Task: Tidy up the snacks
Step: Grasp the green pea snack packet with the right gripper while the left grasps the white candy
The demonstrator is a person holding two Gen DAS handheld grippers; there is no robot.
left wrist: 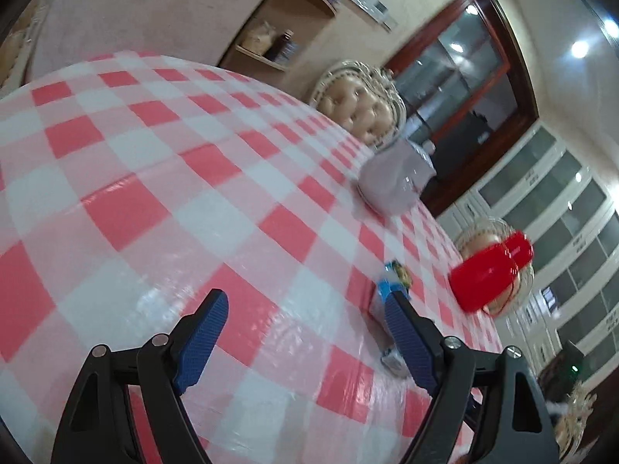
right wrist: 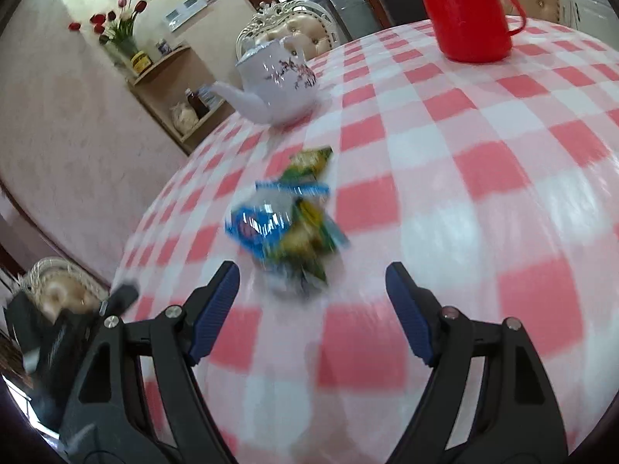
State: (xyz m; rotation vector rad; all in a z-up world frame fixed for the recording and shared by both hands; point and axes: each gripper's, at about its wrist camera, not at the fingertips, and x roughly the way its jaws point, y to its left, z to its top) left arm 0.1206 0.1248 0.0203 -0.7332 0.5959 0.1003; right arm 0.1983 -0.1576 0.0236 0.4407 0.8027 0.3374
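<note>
A small heap of snack packets (right wrist: pixel 288 224), blue ones and green-yellow ones, lies on the red-and-white checked tablecloth (right wrist: pixel 445 178). My right gripper (right wrist: pixel 313 282) hangs open just short of the heap, with nothing between its blue pads. In the left wrist view the same packets (left wrist: pixel 392 282) show only partly, behind the right finger (left wrist: pixel 410 344) of my left gripper (left wrist: pixel 305 309). That gripper is open over bare cloth and holds nothing. The other gripper's black body (right wrist: pixel 58 340) appears at the lower left of the right wrist view.
A white flowered teapot (right wrist: pixel 276 85) stands beyond the snacks; it also shows as the teapot (left wrist: pixel 394 181) in the left wrist view. A red jug (right wrist: pixel 466 7) stands at the far right, seen as the jug (left wrist: pixel 489 270) from the left. Padded chairs (left wrist: pixel 363 104) ring the table.
</note>
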